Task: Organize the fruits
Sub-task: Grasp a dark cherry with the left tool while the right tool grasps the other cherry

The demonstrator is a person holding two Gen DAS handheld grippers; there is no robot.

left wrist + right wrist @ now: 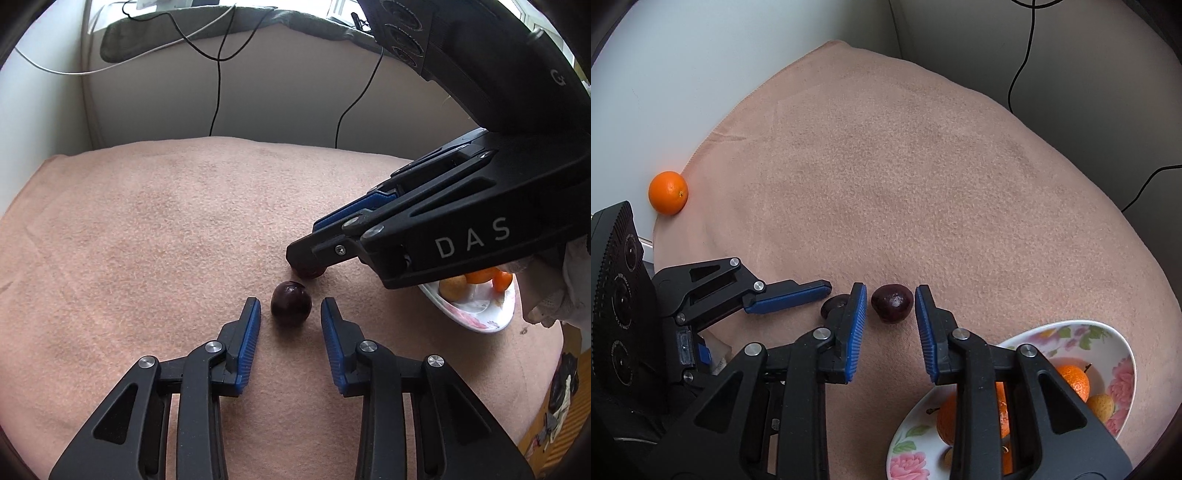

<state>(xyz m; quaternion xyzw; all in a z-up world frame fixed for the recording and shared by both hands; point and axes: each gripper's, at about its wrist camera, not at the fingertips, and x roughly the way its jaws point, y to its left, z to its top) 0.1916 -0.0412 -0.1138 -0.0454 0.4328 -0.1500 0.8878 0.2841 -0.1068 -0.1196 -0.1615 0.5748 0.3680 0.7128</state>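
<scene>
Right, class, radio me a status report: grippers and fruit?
Left gripper open, astride one plum. Right gripper open, pads nearly touching second plum. Nothing blocking.

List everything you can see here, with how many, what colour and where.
small round fruits: two, dark red, side by side on the blanket, one between each gripper's fingers
loose orange: one, orange, blanket's left edge by the wall
floral plate: one, white and pink, near right; holds at least two mandarins and one yellow fruit
fleece blanket: one, peach, covers the surface
cables: two, black, behind
left gripper: black, blue pads, open
right gripper: same, open
</scene>
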